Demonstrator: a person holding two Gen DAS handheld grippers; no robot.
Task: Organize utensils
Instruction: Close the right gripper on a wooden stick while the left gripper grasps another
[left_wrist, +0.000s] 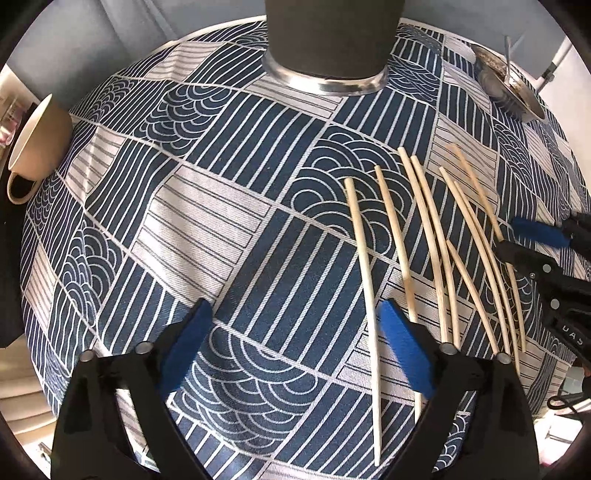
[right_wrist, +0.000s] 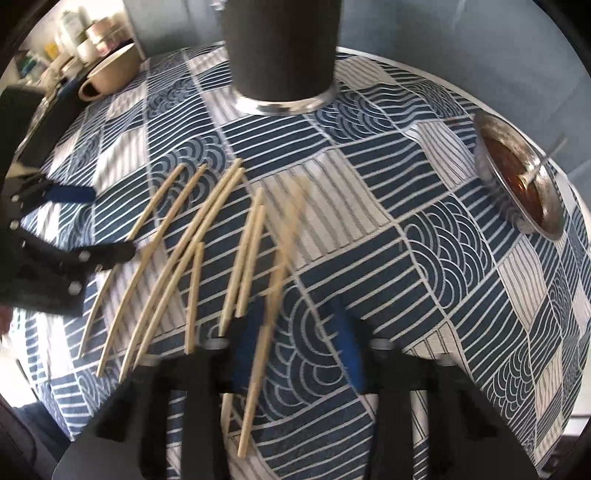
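Several chopsticks, left wrist view: pale wooden chopsticks (left_wrist: 428, 236) lie loose on the bench (left_wrist: 221, 221), right of centre, roughly side by side, some crossing at the near ends
Left gripper: left gripper (left_wrist: 295, 350) hangs over the patterned cloth, jaws wide, nothing held
Nearest stick: leftmost chopstick (left_wrist: 364, 266) runs under the gap, just beside the right-hand blue pad (left_wrist: 402, 354); cannot tell if they touch
Right gripper: right gripper (left_wrist: 509, 236) enters at the right edge, tips over the outermost sticks
Holder: dark round holder (left_wrist: 325, 37) with a metal base ring stands upright at the far side, well apart from the sticks
Mug: cream mug (left_wrist: 37, 140) at the far left edge
Bowl: metal bowl (left_wrist: 509, 92) at the far right, with a utensil in it

Chopsticks, right wrist view: same spread (right_wrist: 177, 258) lies left of centre, fanned toward the holder (right_wrist: 280, 48)
Right gripper: right gripper (right_wrist: 299, 350) has jaws part open, narrower than the left pair
Stick between jaws: one blurred chopstick (right_wrist: 258, 369) sits in the gap, close against the left-hand blue pad (right_wrist: 251, 343); the other pad is clear of it, so not clamped
Left gripper: left gripper (right_wrist: 107, 221) at the left edge, jaws spread, over the outer sticks
Bowl: metal bowl (right_wrist: 517, 177) on the right holds reddish-brown contents
Mug: mug (right_wrist: 110, 74) at the far left corner of the bench (right_wrist: 406, 258)
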